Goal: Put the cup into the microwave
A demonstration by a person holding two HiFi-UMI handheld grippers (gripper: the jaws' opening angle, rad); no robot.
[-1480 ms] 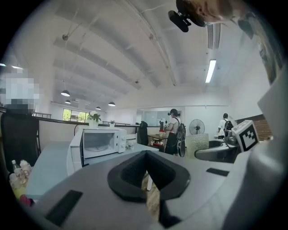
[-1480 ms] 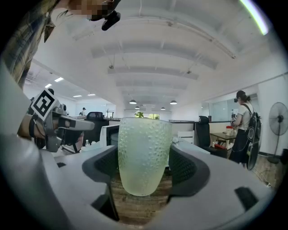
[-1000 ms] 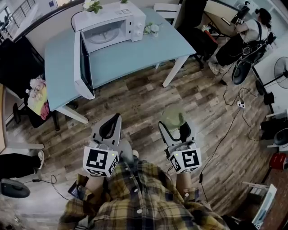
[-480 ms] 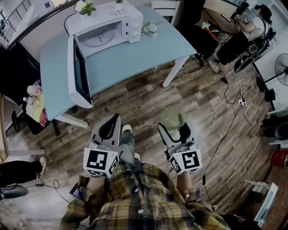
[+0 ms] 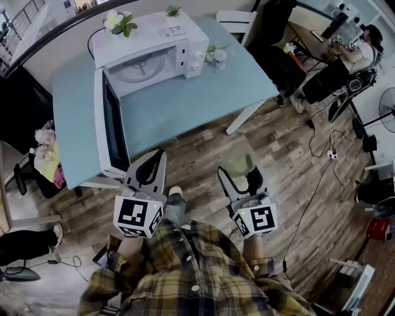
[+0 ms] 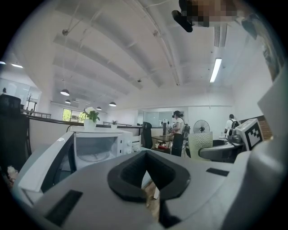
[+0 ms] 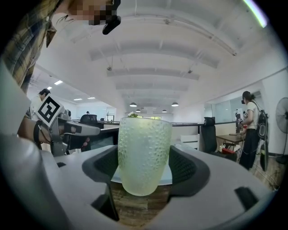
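A frosted, dimpled pale-green cup (image 5: 238, 162) stands upright between the fingers of my right gripper (image 5: 239, 173), which is shut on it above the wooden floor. The right gripper view shows the cup (image 7: 144, 152) filling the gap between the pads. My left gripper (image 5: 150, 172) is shut and holds nothing; it hangs by the table's front edge, just right of the microwave's open door (image 5: 108, 126). The white microwave (image 5: 154, 49) sits at the back of the light-blue table (image 5: 185, 105), its cavity and glass turntable (image 5: 141, 65) exposed. The left gripper view shows the microwave (image 6: 96, 146) ahead on the left.
A flower pot (image 5: 119, 23) and a small plant (image 5: 173, 11) stand on the microwave, with flowers (image 5: 216, 57) beside it. A white chair (image 5: 231, 18) is behind the table. A person (image 5: 345, 58), a fan (image 5: 386, 102) and floor cables (image 5: 321, 148) are on the right.
The table and the open microwave have come closer to both grippers in the head view. The right gripper still holds the cup; the left stays shut.
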